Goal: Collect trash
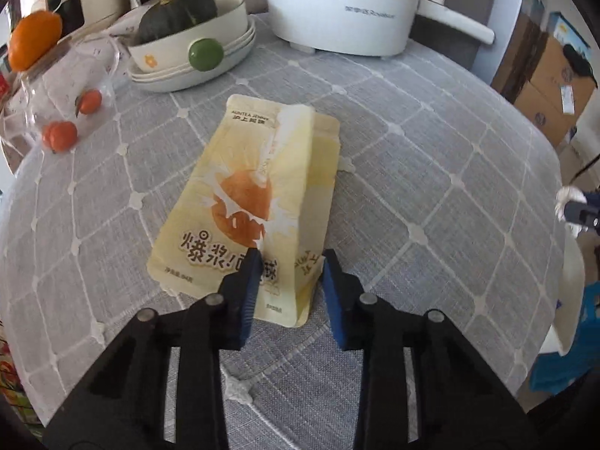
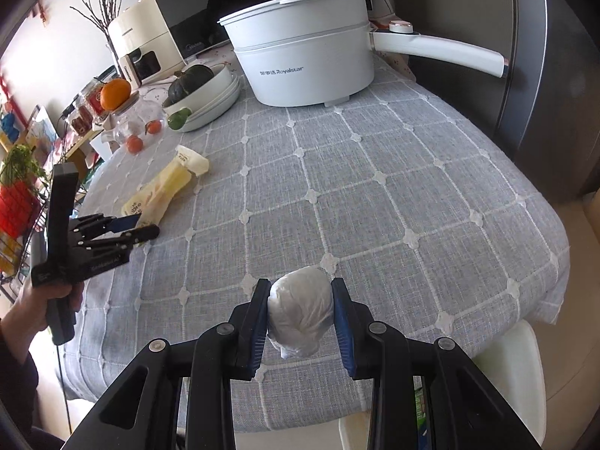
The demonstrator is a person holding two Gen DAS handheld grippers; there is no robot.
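Note:
A yellow snack bag (image 1: 258, 202) lies flat on the grey checked tablecloth (image 1: 431, 172). My left gripper (image 1: 290, 262) is open, its fingertips on either side of the bag's near right corner. The bag (image 2: 165, 183) and the left gripper (image 2: 138, 225) also show at the left of the right wrist view. My right gripper (image 2: 300, 292) is shut on a crumpled white plastic wad (image 2: 300, 311), held over the table's near edge. The wad and right gripper show faintly at the far right of the left wrist view (image 1: 570, 198).
A white Royalstar electric pot (image 2: 303, 63) with a long handle stands at the back. Stacked bowls with a dark squash (image 1: 176, 11) and a green fruit (image 1: 205, 54) sit back left. A glass jar (image 1: 71, 86), small oranges and a large orange (image 1: 33, 39) stand left. Cardboard boxes (image 1: 555, 86) are right.

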